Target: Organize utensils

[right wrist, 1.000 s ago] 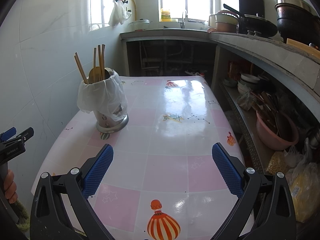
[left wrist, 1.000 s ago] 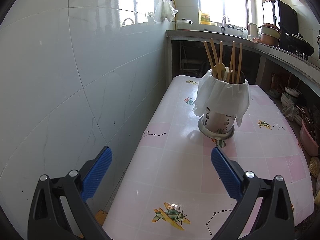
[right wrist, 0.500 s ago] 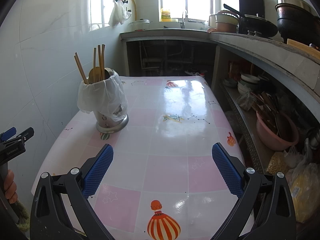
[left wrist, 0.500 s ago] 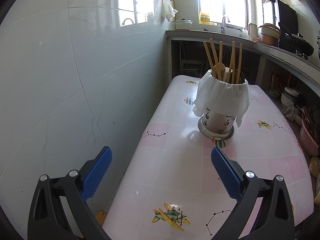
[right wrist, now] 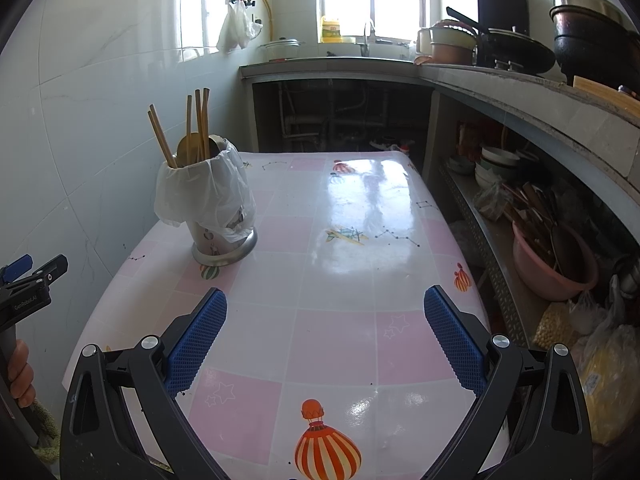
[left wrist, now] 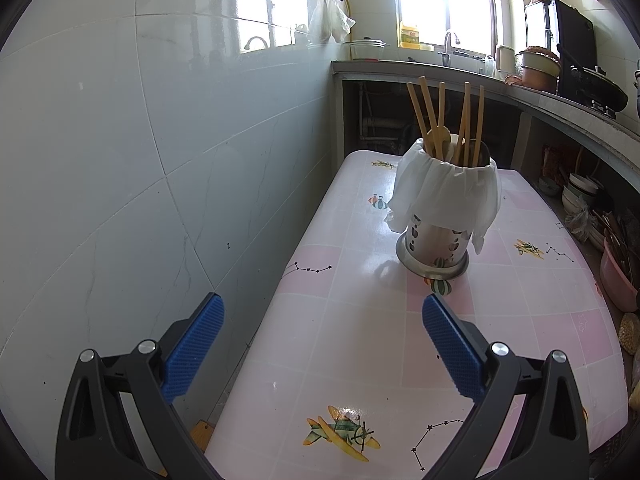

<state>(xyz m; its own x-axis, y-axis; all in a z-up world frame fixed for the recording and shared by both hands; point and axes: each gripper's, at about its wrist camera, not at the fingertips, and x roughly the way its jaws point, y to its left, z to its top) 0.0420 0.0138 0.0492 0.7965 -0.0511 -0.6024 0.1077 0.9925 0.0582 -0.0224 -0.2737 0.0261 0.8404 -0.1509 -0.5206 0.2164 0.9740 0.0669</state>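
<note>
A metal utensil holder point(left wrist: 436, 242) lined with a white plastic bag point(left wrist: 444, 196) stands on the pink-and-white table point(left wrist: 360, 344). Several wooden chopsticks point(left wrist: 464, 120) and a wooden spoon point(left wrist: 436, 140) stick up out of it. It also shows in the right wrist view point(right wrist: 218, 240), with its chopsticks point(right wrist: 198, 120). My left gripper point(left wrist: 322, 334) is open and empty, low over the table's near left edge, well short of the holder. My right gripper point(right wrist: 325, 328) is open and empty over the table's near end. The left gripper's tip shows at the left of the right wrist view point(right wrist: 32, 276).
A tiled wall point(left wrist: 120, 160) runs along the table's left side. A stone counter point(right wrist: 520, 96) with pots and a wok runs on the right, with a shelf below holding bowls and a pink basin point(right wrist: 556, 260). Bags point(right wrist: 608, 368) sit on the floor at right.
</note>
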